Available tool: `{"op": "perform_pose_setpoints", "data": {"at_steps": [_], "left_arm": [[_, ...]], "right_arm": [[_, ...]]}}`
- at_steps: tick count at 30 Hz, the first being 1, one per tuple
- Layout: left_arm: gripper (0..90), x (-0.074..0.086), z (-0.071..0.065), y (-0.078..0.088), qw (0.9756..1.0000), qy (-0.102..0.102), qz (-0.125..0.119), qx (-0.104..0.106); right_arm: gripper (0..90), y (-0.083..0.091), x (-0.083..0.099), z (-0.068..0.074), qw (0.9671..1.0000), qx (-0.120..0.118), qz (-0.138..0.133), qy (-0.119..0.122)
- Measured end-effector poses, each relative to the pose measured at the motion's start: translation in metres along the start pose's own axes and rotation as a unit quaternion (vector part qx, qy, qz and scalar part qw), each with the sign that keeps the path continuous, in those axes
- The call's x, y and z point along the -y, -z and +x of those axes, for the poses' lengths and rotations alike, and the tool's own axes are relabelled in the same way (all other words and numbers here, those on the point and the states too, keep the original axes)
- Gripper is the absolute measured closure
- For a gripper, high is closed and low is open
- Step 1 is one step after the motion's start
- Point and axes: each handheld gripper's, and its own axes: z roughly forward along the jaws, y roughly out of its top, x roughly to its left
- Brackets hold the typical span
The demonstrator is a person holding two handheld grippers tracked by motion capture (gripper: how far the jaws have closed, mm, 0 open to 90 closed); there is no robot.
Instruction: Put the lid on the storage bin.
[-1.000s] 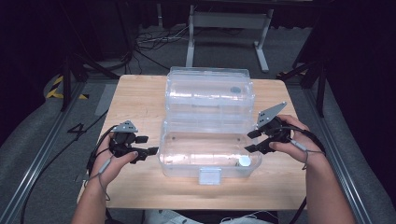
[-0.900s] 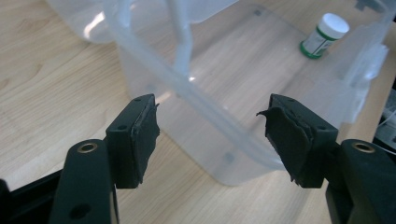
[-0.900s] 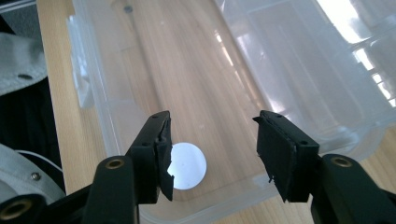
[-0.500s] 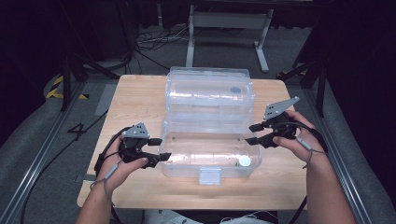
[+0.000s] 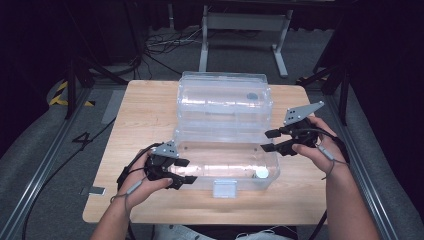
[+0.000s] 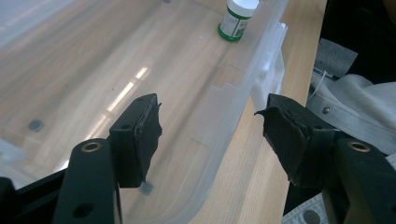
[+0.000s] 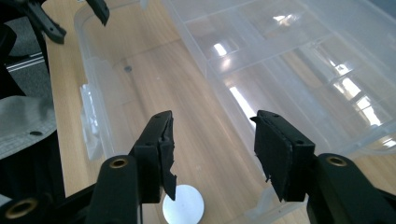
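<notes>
The wooden bench point(image 5: 145, 120) holds a big clear box point(image 5: 225, 150), open, its lid tipped back at the far side. There is bare wood on both sides of the box and a thin strip along the near edge. A small white bottle point(image 5: 260, 173) stands in the box's near right corner. The left claw point(image 5: 184, 171) is at the near left corner, its jaws apart with the front wall between them. The right claw point(image 5: 268, 140) hangs over the right end, jaws apart, and has just been closing a little on nothing
</notes>
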Motion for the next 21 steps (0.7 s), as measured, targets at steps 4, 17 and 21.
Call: {"op": "perform_pose_setpoints", "data": {"at_steps": [4,17,21], "left_arm": [[38.3,0.001,0.000,-0.006,0.9999,-0.001,0.008,0.007],[48.0,0.007,0.001,-0.014,0.9994,0.012,0.024,0.021],[56.6,0.008,0.001,-0.017,0.9994,0.011,0.029,0.019]], "right_arm": [[48.4,-0.001,-0.006,0.000,0.9999,0.003,-0.013,-0.001],[48.5,-0.007,-0.042,-0.015,0.9989,0.017,-0.042,0.000],[48.3,-0.011,-0.058,-0.023,0.9987,0.022,-0.046,0.001]]}}
